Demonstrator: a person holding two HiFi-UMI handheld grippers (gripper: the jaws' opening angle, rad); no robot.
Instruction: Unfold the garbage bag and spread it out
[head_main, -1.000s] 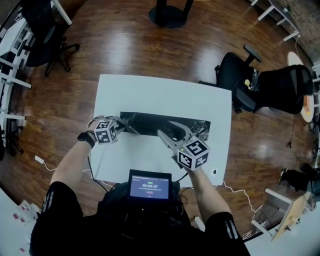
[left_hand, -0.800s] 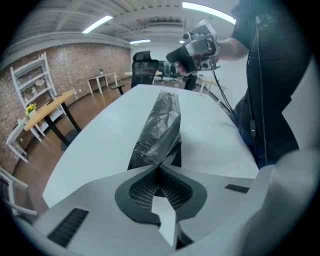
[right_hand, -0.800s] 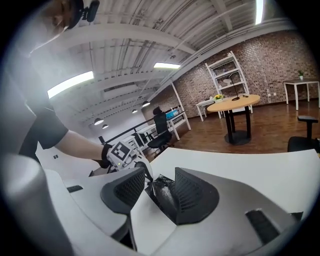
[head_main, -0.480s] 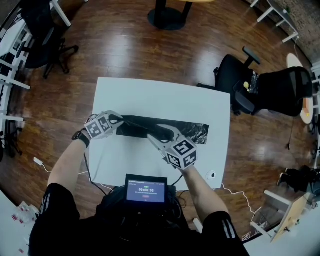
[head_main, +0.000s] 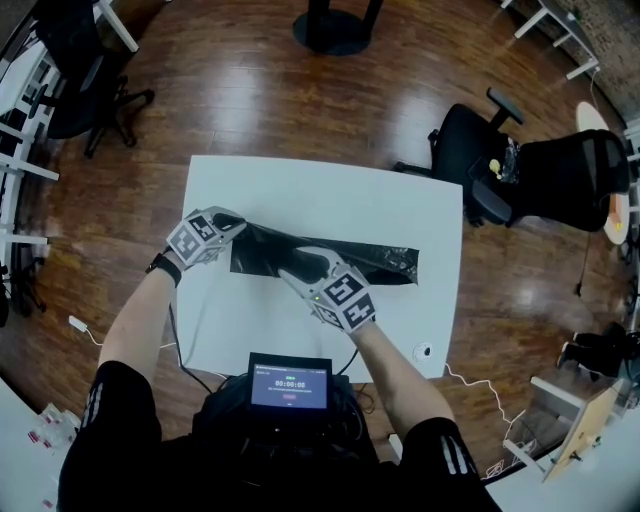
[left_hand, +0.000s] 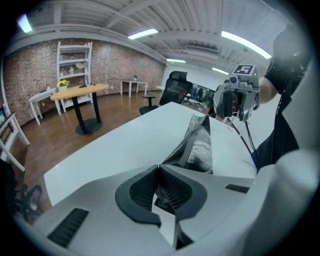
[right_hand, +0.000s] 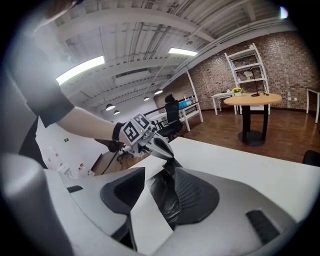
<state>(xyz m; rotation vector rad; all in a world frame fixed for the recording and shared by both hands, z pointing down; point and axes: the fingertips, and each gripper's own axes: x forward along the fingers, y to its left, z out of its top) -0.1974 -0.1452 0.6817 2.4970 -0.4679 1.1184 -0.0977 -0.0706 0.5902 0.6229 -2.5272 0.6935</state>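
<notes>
A black garbage bag (head_main: 345, 258) lies as a long creased strip across the middle of the white table (head_main: 320, 190). My left gripper (head_main: 236, 228) is shut on the bag's left end, and in the left gripper view the bag (left_hand: 200, 145) runs taut from the shut left gripper (left_hand: 159, 167) toward the right gripper (left_hand: 235, 95). My right gripper (head_main: 290, 268) is shut on the bag's near edge, left of its middle. The right gripper view shows black film (right_hand: 162, 197) pinched in the right gripper (right_hand: 167, 170), with the left gripper (right_hand: 145, 139) close ahead.
Black office chairs (head_main: 535, 165) stand right of the table and another chair (head_main: 85, 70) at the far left. A round table base (head_main: 335, 25) is beyond the far edge. A small white disc (head_main: 425, 350) and a cable lie at the table's near right corner. A screen (head_main: 290, 380) hangs at my chest.
Both grippers moved left and away from me. The right gripper slid along the bag toward the left one, and the bag's left part now looks wider and pulled up.
</notes>
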